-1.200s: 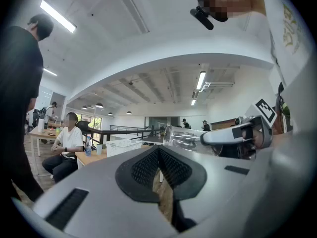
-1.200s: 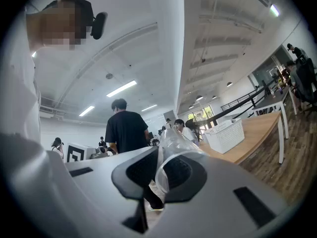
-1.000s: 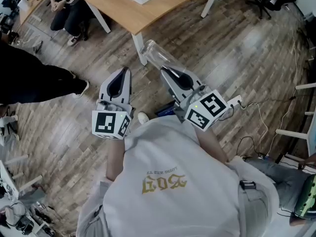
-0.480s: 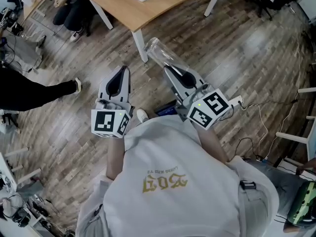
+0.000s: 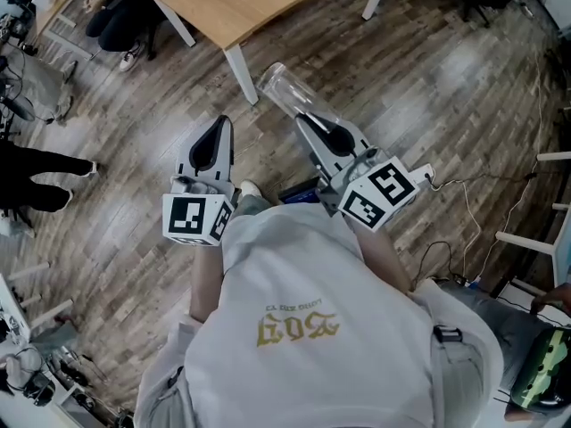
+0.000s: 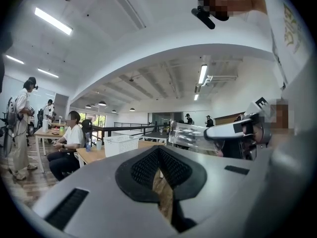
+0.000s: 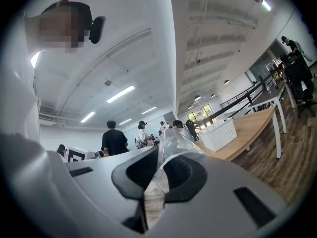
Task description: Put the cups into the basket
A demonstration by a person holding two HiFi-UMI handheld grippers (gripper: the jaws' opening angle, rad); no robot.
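Note:
My right gripper (image 5: 301, 118) is shut on a clear plastic cup (image 5: 282, 91), which sticks out ahead of the jaws above the wooden floor, its open rim pointing toward the table. The right gripper view shows the cup (image 7: 171, 144) squeezed between the black pads. My left gripper (image 5: 222, 122) is beside it on the left, shut, with nothing in it. From the left gripper view the held cup (image 6: 190, 135) hangs at the right. A white basket (image 6: 121, 144) stands on the light wooden table (image 5: 234, 13) ahead; the basket (image 7: 218, 133) also shows in the right gripper view.
A seated person (image 5: 118, 18) is at the table's far left, and someone's legs (image 5: 40, 182) are at the left edge. The white table leg (image 5: 239, 73) stands just ahead of the grippers. Cables (image 5: 464, 194) trail over the floor at the right, next to white furniture (image 5: 535, 234).
Both grippers keep their pose with the cup still held. The head view has drifted, so the table sits further up and left. The person at the left has stepped away.

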